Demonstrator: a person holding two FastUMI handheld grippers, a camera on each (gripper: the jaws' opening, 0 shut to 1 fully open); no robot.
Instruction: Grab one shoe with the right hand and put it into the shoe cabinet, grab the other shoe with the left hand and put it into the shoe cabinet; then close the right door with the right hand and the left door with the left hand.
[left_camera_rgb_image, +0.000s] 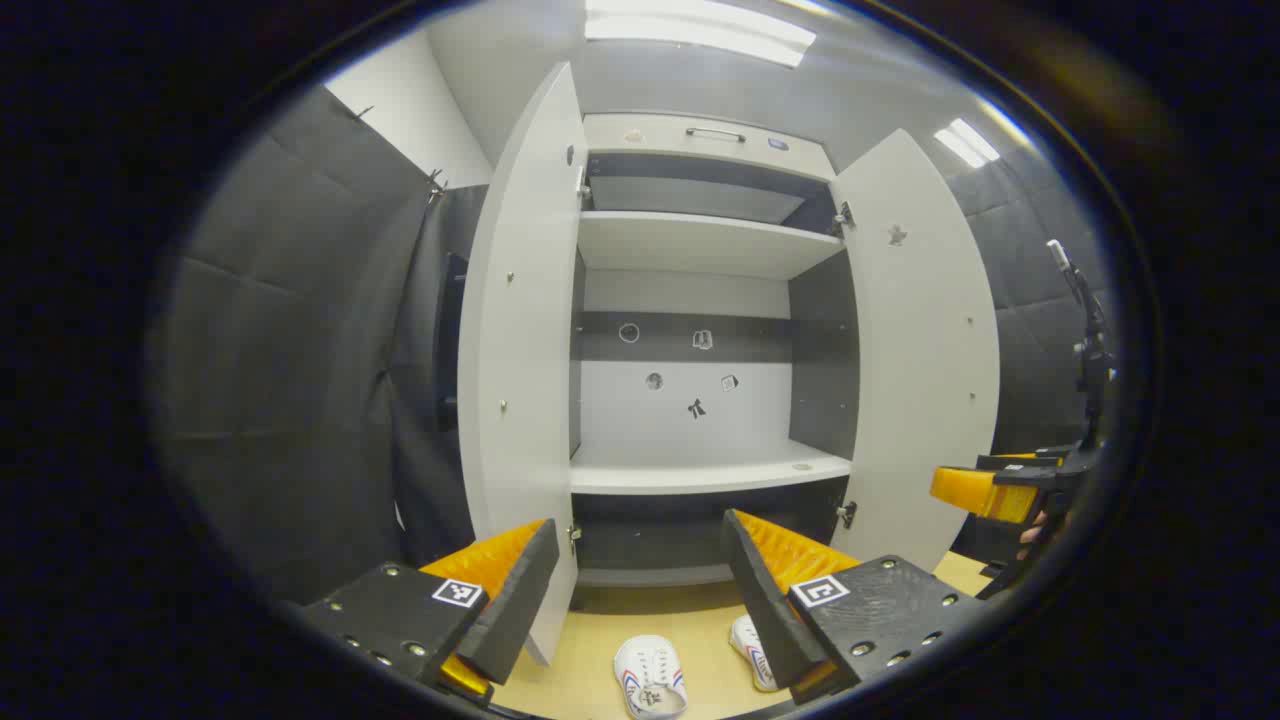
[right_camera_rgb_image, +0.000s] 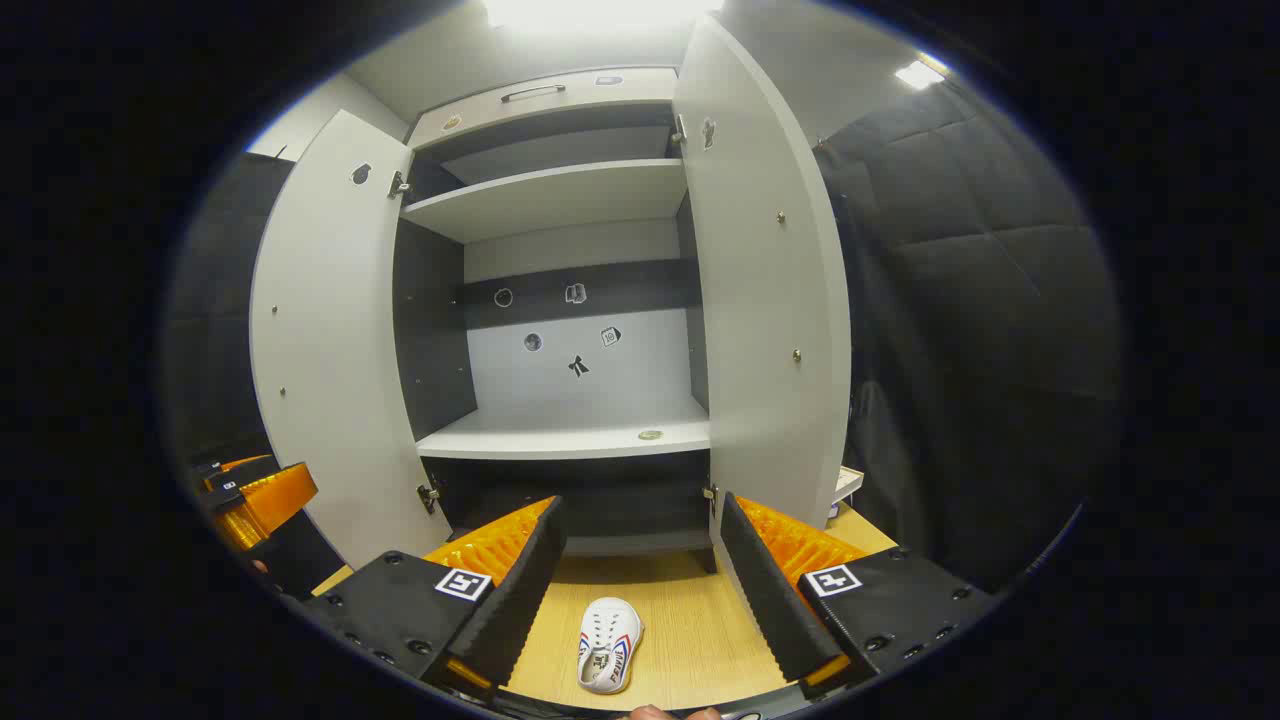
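Note:
A tall white shoe cabinet (left_camera_rgb_image: 700, 470) stands ahead with its left door (left_camera_rgb_image: 520, 350) and right door (left_camera_rgb_image: 925, 370) swung open. Two white shoes with red and blue stripes lie on the wooden floor before it: one shoe (left_camera_rgb_image: 650, 675) in the middle, the other shoe (left_camera_rgb_image: 752, 650) partly behind my finger. My left gripper (left_camera_rgb_image: 640, 600) hovers open above them, holding nothing. In the right gripper view, one white shoe (right_camera_rgb_image: 610, 630) lies between the fingers of my open right gripper (right_camera_rgb_image: 635, 590). The cabinet (right_camera_rgb_image: 565, 435) and its doors (right_camera_rgb_image: 770, 300) rise beyond it.
Dark padded walls (left_camera_rgb_image: 290, 350) close in both sides. The other gripper (left_camera_rgb_image: 1000, 490) shows at the right edge of the left gripper view, and the left gripper's body (right_camera_rgb_image: 250, 500) at the left edge of the right gripper view. A stand with a pole (left_camera_rgb_image: 1085, 340) rises at far right.

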